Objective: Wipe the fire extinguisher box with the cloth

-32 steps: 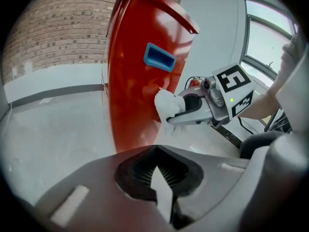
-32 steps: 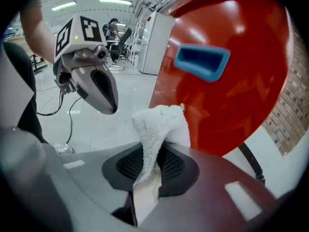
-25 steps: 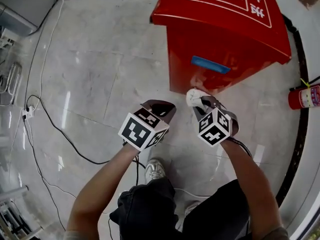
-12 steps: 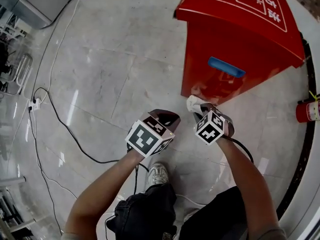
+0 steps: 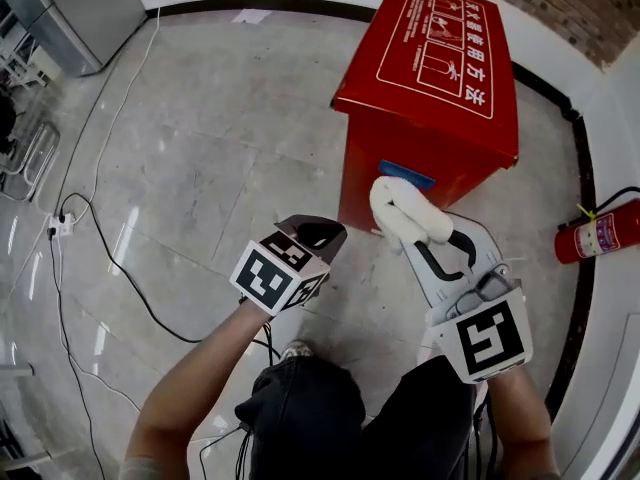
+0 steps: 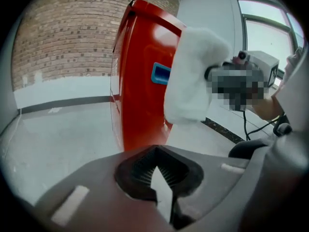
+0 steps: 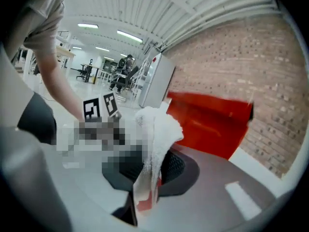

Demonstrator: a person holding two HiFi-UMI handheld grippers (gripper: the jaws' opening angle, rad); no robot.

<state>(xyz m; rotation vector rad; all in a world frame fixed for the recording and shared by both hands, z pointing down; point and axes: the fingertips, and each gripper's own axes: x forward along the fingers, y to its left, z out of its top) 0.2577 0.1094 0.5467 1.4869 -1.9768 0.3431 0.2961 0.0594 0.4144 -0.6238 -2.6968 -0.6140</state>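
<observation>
The red fire extinguisher box [image 5: 430, 98] stands on the marble floor, its sloped lid printed with white diagrams. A blue label shows on its front face. My right gripper [image 5: 418, 236] is shut on a white fluffy cloth [image 5: 403, 211], held in the air in front of the box's front face. In the right gripper view the cloth [image 7: 157, 129] bunches up out of the shut jaws, with the box [image 7: 212, 122] beyond. My left gripper [image 5: 318, 232] is shut and empty, left of the box's base. Its own view shows the box [image 6: 140, 76] and the cloth [image 6: 193, 76] ahead.
A red fire extinguisher [image 5: 597, 236] lies on the floor at the right by the black skirting. A black cable [image 5: 110, 258] snakes over the floor at the left. A grey cabinet [image 5: 75, 8] stands at the top left. A brick wall runs behind the box.
My right gripper has risen with the cloth from near the box's base to higher, closer to the camera. The head view has tilted, showing the box's lid. The left gripper has barely moved.
</observation>
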